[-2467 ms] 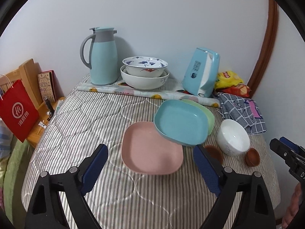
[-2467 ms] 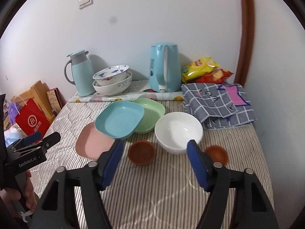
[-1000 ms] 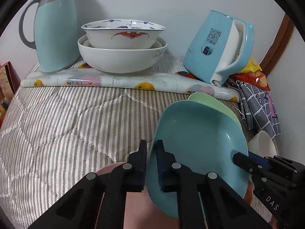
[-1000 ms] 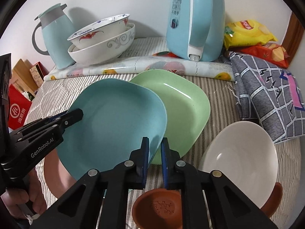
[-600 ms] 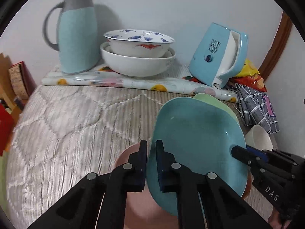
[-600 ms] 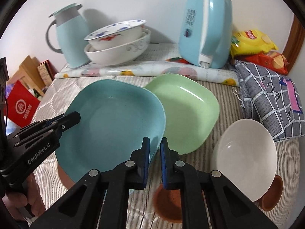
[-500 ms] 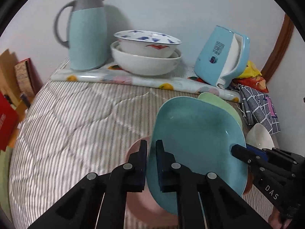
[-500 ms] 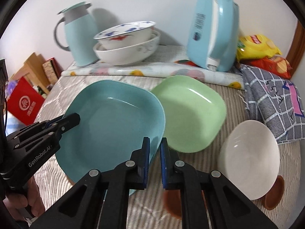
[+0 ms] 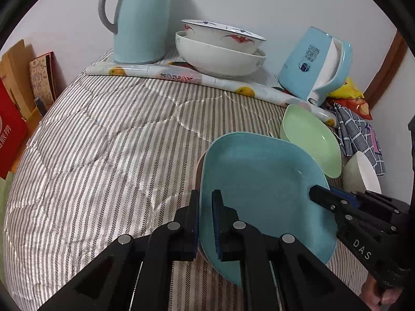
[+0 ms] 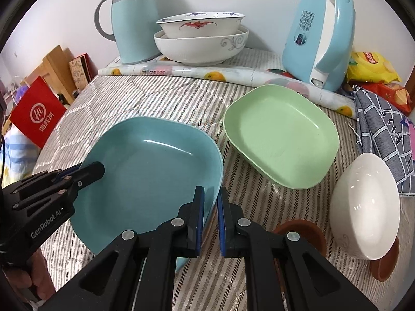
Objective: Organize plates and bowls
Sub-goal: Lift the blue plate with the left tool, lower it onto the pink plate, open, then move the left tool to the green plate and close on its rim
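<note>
Teal plate (image 10: 153,171) is clamped on two edges; the left gripper (image 9: 205,220) is closed on its left rim and the right gripper (image 10: 210,215) on its near right rim; it seems held clear of the striped bed (image 9: 103,142). To its right lies the green plate (image 10: 281,134), apart; nearer right, the white bowl (image 10: 365,204) tilts beside brown saucers (image 10: 301,230).

This is a lived-in room of a home. A striped quilted cover (image 9: 103,140) serves as the surface for everyday tableware, with a thermos jug (image 10: 132,23), an electric kettle (image 10: 321,33) and stacked china bowls (image 10: 202,36) against a plain white wall. Snack bags (image 10: 373,70), a folded checked cloth (image 10: 384,121) and a red shopping bag (image 10: 39,111) lie around the edges.
</note>
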A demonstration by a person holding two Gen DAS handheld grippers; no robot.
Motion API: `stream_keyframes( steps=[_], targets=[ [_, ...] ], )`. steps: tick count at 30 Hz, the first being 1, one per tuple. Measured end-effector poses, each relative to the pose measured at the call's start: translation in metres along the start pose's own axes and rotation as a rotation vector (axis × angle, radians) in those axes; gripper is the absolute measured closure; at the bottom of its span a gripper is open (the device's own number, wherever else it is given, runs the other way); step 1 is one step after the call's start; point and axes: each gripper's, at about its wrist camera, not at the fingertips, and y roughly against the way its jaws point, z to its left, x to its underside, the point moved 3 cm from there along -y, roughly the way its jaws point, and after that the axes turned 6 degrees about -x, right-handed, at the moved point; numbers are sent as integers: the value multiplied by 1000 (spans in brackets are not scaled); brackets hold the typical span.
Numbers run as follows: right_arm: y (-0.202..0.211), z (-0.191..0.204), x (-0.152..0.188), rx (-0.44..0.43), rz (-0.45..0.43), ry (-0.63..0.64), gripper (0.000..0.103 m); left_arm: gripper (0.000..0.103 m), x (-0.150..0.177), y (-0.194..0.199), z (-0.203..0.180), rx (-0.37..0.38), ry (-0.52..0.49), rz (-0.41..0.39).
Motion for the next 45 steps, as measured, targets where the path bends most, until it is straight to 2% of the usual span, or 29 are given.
stream_keyframes(
  steps=[8, 10, 14, 16, 18, 19, 22, 25, 27, 34, 36, 45],
  targets=[
    [-9, -3, 4, 23, 21, 22, 93, 91, 3, -6, -2, 11, 8, 10],
    [-7, -2, 3, 26, 16, 34, 88, 88, 3, -4, -2, 21, 14, 22],
    [4, -2, 0, 14, -10, 31, 63, 76, 2, 1, -5, 30, 10, 30],
    [13, -4, 0, 9, -32, 22, 61, 65, 2, 7, -6, 7, -5, 20],
    [18, -6, 0, 3, -37, 14, 61, 49, 0, 15, -6, -25, -11, -14],
    [21, -8, 0, -3, -39, 8, 61, 48, -1, 20, -6, -25, -14, -31],
    [32, -13, 0, -5, -56, -4, 61, 47, -4, 33, -5, -16, -7, -54],
    [46, -21, 0, 0, -83, -20, 58, 47, -8, 40, -8, -38, -13, -66],
    [56, -29, -1, 4, -101, -39, 52, 47, -10, 45, -12, -45, -23, -72],
    [84, -69, -9, 39, -166, -99, 43, 47, -24, 57, -30, -52, -41, -111],
    [90, -83, -12, 54, -180, -120, 35, 48, -30, 56, -36, -38, -40, -112],
    [87, -134, -26, 65, -156, -178, 34, 48, -58, 34, -71, -60, -92, -75]
  ],
)
